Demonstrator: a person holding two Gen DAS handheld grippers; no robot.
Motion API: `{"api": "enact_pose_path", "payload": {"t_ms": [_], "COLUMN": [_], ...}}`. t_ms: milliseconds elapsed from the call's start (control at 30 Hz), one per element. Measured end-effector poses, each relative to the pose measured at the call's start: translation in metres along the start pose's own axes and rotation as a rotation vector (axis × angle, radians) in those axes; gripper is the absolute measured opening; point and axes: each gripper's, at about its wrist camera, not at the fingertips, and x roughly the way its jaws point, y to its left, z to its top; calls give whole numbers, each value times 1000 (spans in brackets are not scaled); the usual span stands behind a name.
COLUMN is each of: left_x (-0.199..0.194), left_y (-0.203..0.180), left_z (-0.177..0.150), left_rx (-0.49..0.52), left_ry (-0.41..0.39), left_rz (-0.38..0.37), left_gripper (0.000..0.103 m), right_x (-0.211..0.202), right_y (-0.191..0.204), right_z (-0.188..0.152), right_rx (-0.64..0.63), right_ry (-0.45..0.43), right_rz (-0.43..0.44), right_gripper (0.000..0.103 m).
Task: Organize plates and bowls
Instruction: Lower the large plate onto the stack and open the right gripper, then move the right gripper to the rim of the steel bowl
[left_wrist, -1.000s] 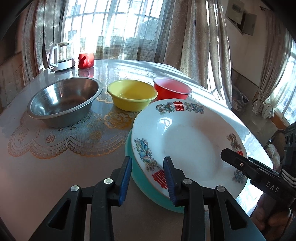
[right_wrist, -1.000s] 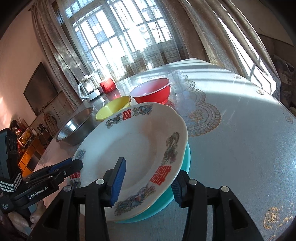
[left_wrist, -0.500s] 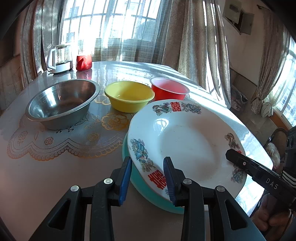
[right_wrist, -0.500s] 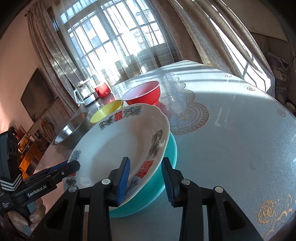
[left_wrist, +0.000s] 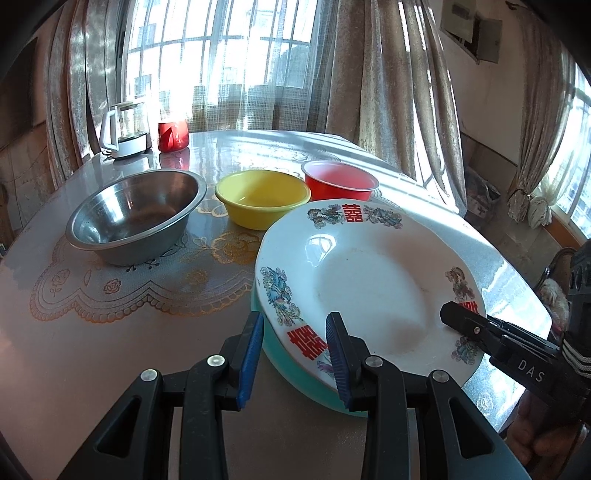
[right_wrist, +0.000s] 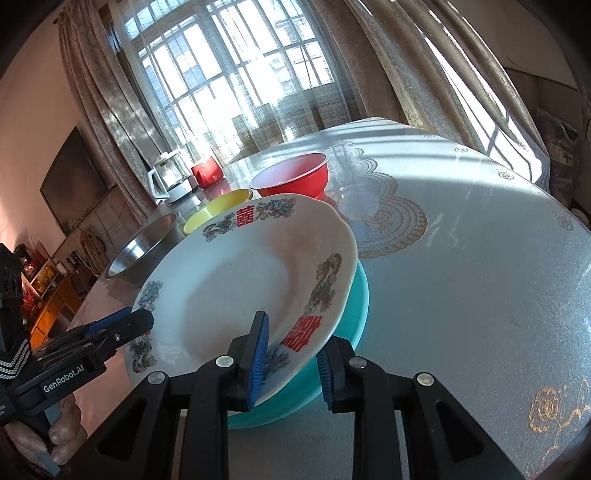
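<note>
A white plate (left_wrist: 369, 280) with red characters and bird prints lies on a teal plate (left_wrist: 291, 373), on the table's near side. My left gripper (left_wrist: 293, 354) pinches the white plate's near-left rim, one pad over the plate and the other outside by the teal edge. My right gripper (right_wrist: 291, 362) grips the opposite rim of the white plate (right_wrist: 236, 280). Its jaws are opening slightly with the rim still between the pads. That side is tilted up off the teal plate (right_wrist: 351, 306). Behind stand a steel bowl (left_wrist: 136, 214), a yellow bowl (left_wrist: 262, 192) and a red bowl (left_wrist: 340, 181).
A glass kettle (left_wrist: 125, 129) and a red cup (left_wrist: 173, 134) stand at the table's far left, by the curtained window. The lace-patterned tabletop (right_wrist: 480, 277) stretches right of the plates. A person's hand (right_wrist: 55, 443) holds the left gripper's handle.
The right gripper's jaws closed from wide apart onto the white plate's rim. That side of the plate has tipped up off the teal plate. The left gripper kept its hold.
</note>
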Motion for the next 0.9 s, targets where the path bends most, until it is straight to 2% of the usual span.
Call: {"api": "enact_pose_path", "payload": {"t_ms": [400, 667, 900], "left_x": [-11, -21, -27], "left_y": [9, 18, 28], "left_z": [-3, -7, -11], "left_rx": [-32, -44, -58], "left_ry": [-10, -26, -32], "left_rz": [21, 32, 54], "left_gripper": [36, 37, 37], "right_x": [-12, -33, -41], "right_y": [0, -2, 10], "right_z": [-4, 3, 12], "right_rx": [13, 35, 7], "right_ry": [12, -64, -105], "right_rz": [-8, -76, -80], "right_gripper": [31, 34, 35]}}
